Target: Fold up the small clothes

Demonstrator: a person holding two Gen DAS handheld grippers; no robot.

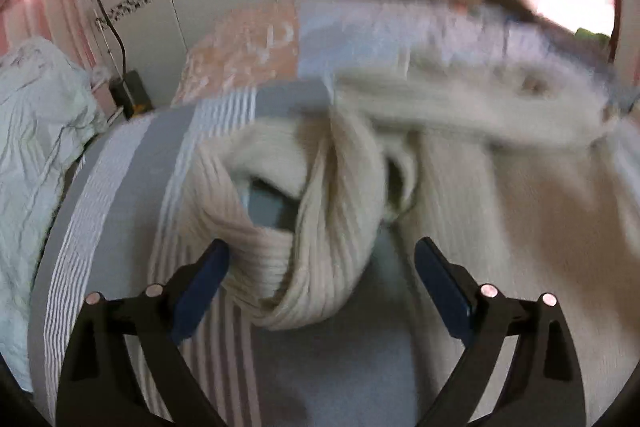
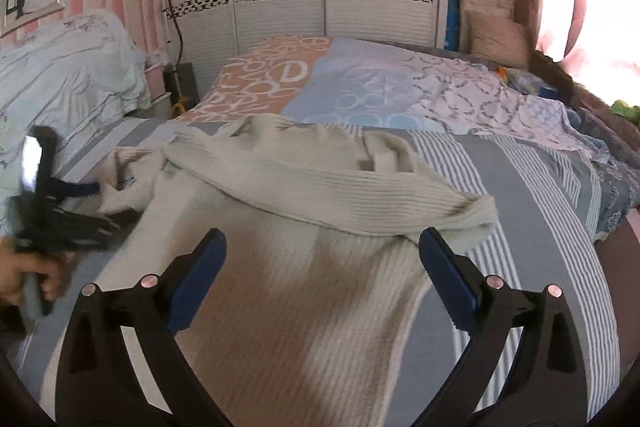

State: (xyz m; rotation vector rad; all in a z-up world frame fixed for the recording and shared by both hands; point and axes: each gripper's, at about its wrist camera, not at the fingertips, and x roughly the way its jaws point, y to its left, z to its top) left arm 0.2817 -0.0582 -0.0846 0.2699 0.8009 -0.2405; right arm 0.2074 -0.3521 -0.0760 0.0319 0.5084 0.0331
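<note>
A: So the cream ribbed sweater lies on the striped bed, one sleeve already across the body. Mid-fold, I'd say.

B: Yep. Left gripper and right gripper both have fingers spread wide, holding nothing. Next: pinch the bunched sleeve by the left one.

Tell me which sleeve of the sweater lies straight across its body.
The sleeve ending beside the right claw lies straight across the sweater; the other sleeve, between the left claw's fingers, is curled and twisted.
</note>
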